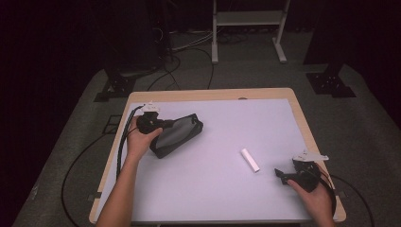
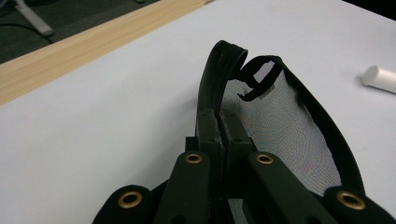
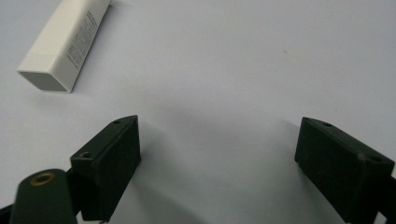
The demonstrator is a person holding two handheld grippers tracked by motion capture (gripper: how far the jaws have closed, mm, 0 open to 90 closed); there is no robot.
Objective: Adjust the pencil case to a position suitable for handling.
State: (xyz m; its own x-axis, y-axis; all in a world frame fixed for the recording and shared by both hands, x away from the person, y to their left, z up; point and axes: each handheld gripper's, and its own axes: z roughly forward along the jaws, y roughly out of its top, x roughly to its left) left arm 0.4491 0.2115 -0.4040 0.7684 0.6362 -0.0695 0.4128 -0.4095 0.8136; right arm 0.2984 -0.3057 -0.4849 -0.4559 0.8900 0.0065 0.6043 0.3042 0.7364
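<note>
A black mesh pouch (image 1: 178, 135) lies on the white table top (image 1: 236, 118) at the left. My left gripper (image 1: 162, 126) is shut on the pouch's zipper rim; in the left gripper view the pads (image 2: 223, 128) pinch that rim and the mesh wall (image 2: 285, 126) bulges to the right, mouth gaping. A small white box (image 1: 250, 160) lies right of centre; the left gripper view shows its end (image 2: 379, 78). My right gripper (image 1: 287, 169) rests near the front right, open, with nothing between its pads (image 3: 219, 154); the white box (image 3: 65, 44) lies ahead and to its left.
The table has a wooden rim (image 1: 208, 93). Black cables (image 1: 124, 142) trail off the left edge beside my left forearm. A white stand (image 1: 248, 28) and dark tripod bases stand on the floor beyond the table.
</note>
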